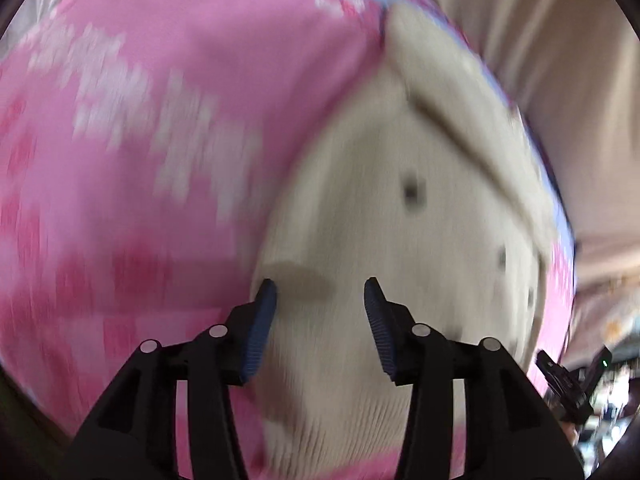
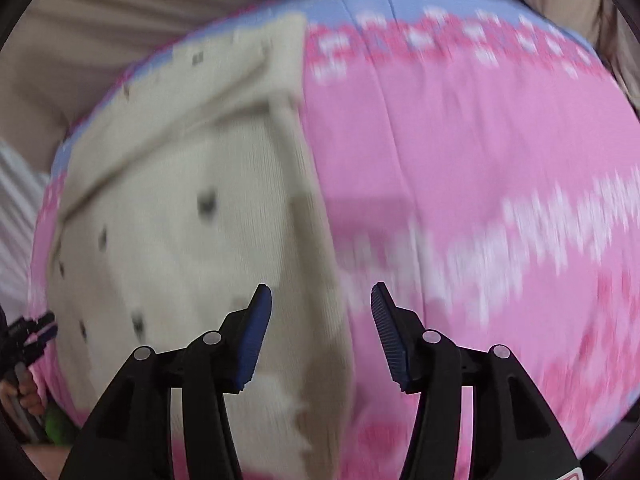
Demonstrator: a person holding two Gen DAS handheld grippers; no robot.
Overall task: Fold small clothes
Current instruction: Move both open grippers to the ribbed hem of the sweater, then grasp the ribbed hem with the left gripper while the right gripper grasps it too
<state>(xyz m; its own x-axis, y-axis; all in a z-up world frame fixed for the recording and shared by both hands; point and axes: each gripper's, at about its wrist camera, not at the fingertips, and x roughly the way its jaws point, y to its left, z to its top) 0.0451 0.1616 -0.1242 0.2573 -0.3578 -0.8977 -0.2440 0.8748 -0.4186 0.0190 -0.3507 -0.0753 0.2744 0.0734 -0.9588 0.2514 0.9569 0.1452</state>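
Both frames blurred. Cream knit garment (image 1: 400, 220) lies flat on the pink patterned cloth (image 1: 160, 100). Your left claw (image 1: 320, 328) and right claw (image 2: 321, 332) hang apart, empty. Looks like reach step; next, pinch an edge.

A cream knitted garment (image 1: 380, 240) lies flat on a pink patterned cloth (image 1: 140, 140) covering the tabletop. The left gripper (image 1: 320, 320) has its jaws spread, nothing between them, with the garment's low surface directly ahead. The right gripper (image 2: 321, 324), jaws also spread and empty, faces the garment's (image 2: 192, 220) side edge, with bare pink cloth (image 2: 460, 152) stretching open to its right. A folded flap along the garment's far side forms a slightly raised ridge. Both views are blurred.
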